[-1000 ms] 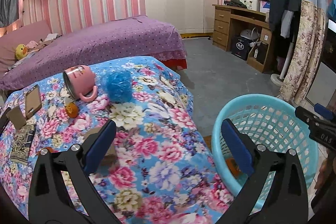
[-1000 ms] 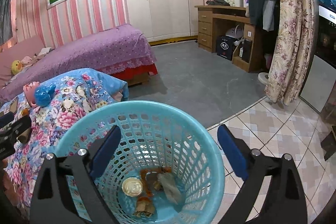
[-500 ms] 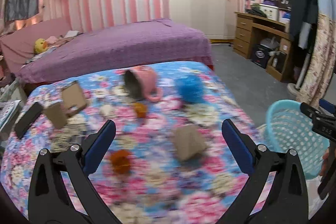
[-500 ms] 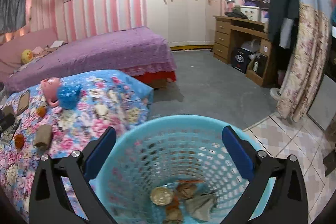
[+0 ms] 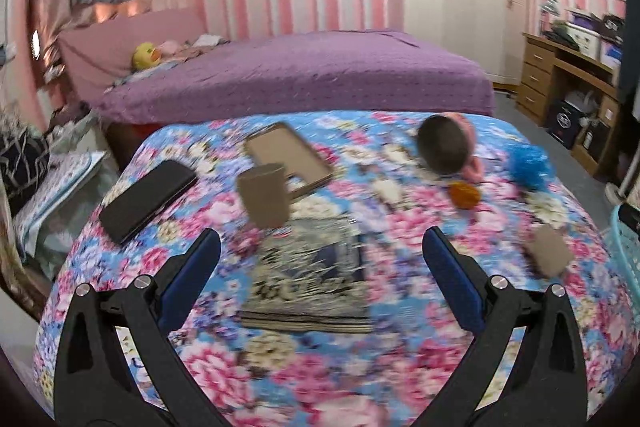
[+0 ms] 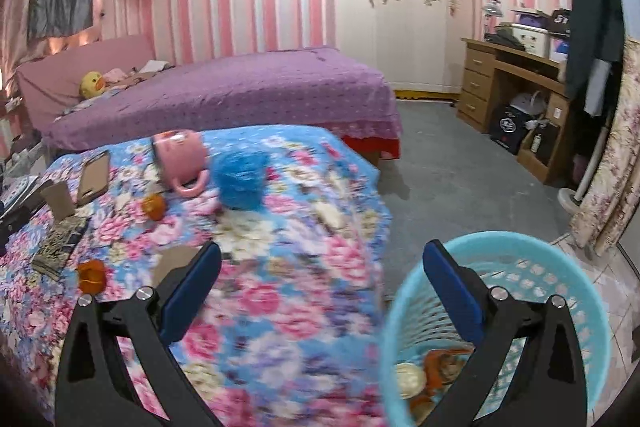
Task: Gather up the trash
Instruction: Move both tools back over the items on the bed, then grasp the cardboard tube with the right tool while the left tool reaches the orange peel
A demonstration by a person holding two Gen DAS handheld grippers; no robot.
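Observation:
My left gripper (image 5: 320,275) hangs open and empty over a floral-cloth table (image 5: 400,367), above a patterned booklet (image 5: 308,283). Scraps lie on the cloth: a brown cardboard piece (image 5: 264,199), another cardboard piece (image 5: 548,255) and an orange peel (image 5: 464,195). My right gripper (image 6: 320,283) is open with nothing between its fingers, over the table's right edge. A turquoise basket (image 6: 516,237) stands on the floor at lower right with trash (image 6: 432,375) in it. The right wrist view also shows an orange peel (image 6: 154,207), a second orange scrap (image 6: 92,275) and a cardboard piece (image 6: 172,263).
A pink mug (image 6: 180,155) lies on its side next to a blue fluffy ball (image 6: 240,183). A black phone (image 5: 148,201) and a brown flat case (image 5: 288,157) rest at the table's left. Behind stand a purple bed (image 6: 240,95) and a wooden desk (image 6: 516,83); grey floor lies between.
Both views have swung left. The left gripper went from the basket side to over the booklet. The right gripper left its spot above the basket, which now sits at lower right.

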